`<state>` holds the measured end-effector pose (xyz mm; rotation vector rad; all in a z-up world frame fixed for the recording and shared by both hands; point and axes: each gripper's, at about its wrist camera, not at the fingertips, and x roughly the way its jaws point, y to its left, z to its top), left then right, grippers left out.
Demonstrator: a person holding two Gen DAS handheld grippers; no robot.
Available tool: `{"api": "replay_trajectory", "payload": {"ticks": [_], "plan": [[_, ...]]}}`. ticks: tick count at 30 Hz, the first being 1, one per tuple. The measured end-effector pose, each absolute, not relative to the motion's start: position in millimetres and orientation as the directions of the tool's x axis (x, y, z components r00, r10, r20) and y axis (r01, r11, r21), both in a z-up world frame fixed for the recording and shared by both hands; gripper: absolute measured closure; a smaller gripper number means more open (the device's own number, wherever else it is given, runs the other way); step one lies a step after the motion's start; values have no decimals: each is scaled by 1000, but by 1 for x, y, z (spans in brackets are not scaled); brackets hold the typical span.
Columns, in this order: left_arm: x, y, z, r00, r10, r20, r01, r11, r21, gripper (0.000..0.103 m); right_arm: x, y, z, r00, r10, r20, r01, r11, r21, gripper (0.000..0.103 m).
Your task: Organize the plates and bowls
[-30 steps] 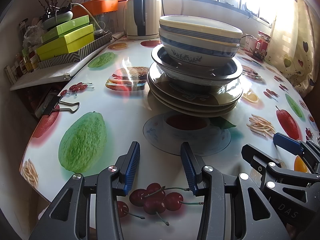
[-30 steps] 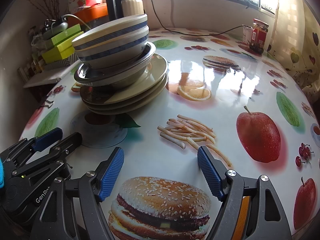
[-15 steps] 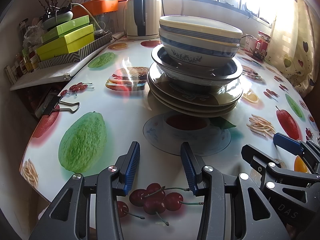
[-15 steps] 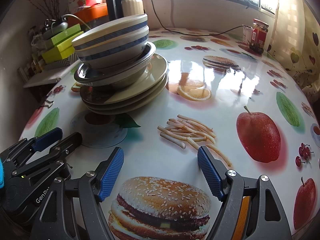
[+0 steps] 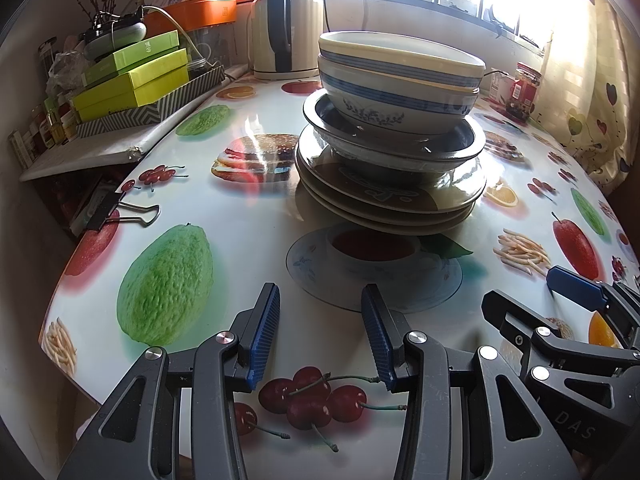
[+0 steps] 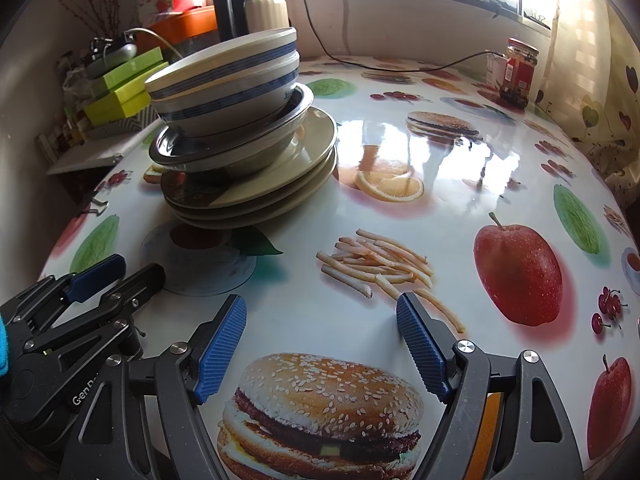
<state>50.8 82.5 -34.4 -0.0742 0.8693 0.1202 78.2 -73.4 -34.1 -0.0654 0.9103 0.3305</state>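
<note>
Ahead, 12 o'clock: stack of plates and bowls blocks the middle of the table.
10 o'clock: green boxes, kettle crowd the edge.
Near 9 o'clock: binder clip.
2 o'clock: jar, well apart.
Right half: bare tabletop, free passage.

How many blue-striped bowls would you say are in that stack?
2: the upper bowl nests in the lower bowl, atop the stack's metal bowl. More nested inside may be hidden.

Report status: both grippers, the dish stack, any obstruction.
Left gripper and right gripper open, empty, short of the stack. Striped bowls on metal bowl on plates, untouched. Nothing in the way.
</note>
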Motion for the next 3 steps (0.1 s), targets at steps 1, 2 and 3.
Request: {"api": "replay_trajectory", "payload": {"ticks": [1,2,3], "plan": [[51,83,-34,639,75,-765,-135,991,-16,59,78,-73,-34,567,253,-784,-308,948,83,24],[50,82,-35,639,75,-765,-135,991,-16,59,78,-73,-34,567,253,-784,-308,948,83,24],[51,82,-34,639,76,-765,-136,991,-16,59,78,-73,-34,567,253,-784,-308,948,83,24]]}}
